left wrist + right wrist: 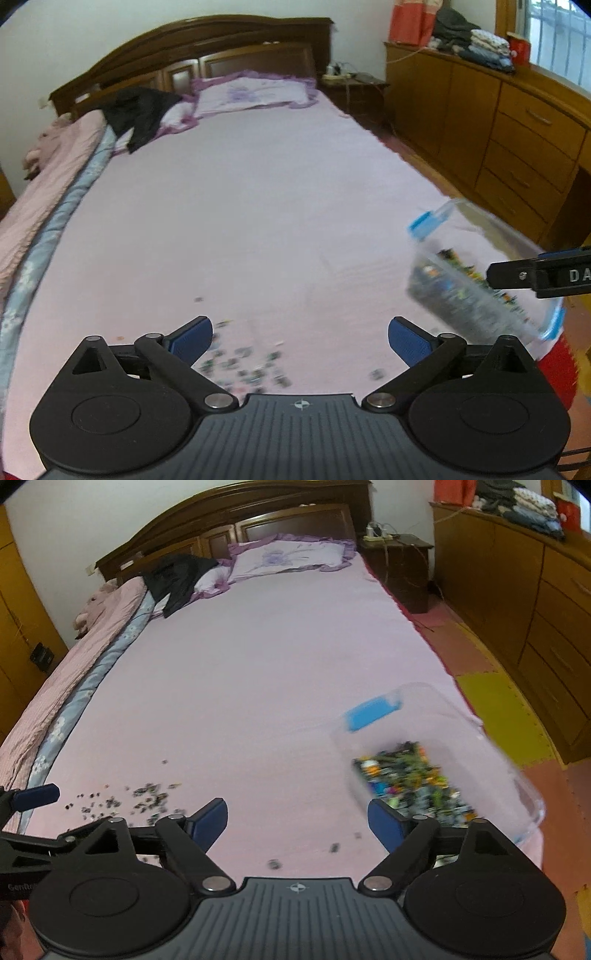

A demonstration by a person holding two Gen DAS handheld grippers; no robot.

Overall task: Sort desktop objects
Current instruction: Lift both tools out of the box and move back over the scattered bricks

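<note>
Right now the clear plastic box (436, 760), with blue clips on its rim, sits near the right edge of the bed (258, 664), close to the foot end; it looks blurred and tilted, and it is part-filled with a heap of small, many-coloured pieces (410, 779). More small pieces (147, 797) lie scattered loose on the pink sheet to the left of the box, well apart from it, with a few strays between the two.

The right hand-held gripper (297, 821) has its blue-padded jaws spread wide with nothing between them; its right finger (386, 821) stands just in front of the box's near corner, and whether it touches is unclear. The left hand-held gripper (300, 341) is also spread wide and empty, hanging over the loose scatter.

Farther up the bed lie a purple-frilled pillow (291, 555) and a dark garment (177, 576) before the wooden headboard (236, 513). A folded pink quilt (74, 664) runs along the left side, and a wooden dresser (535, 602) stands to the right.
</note>
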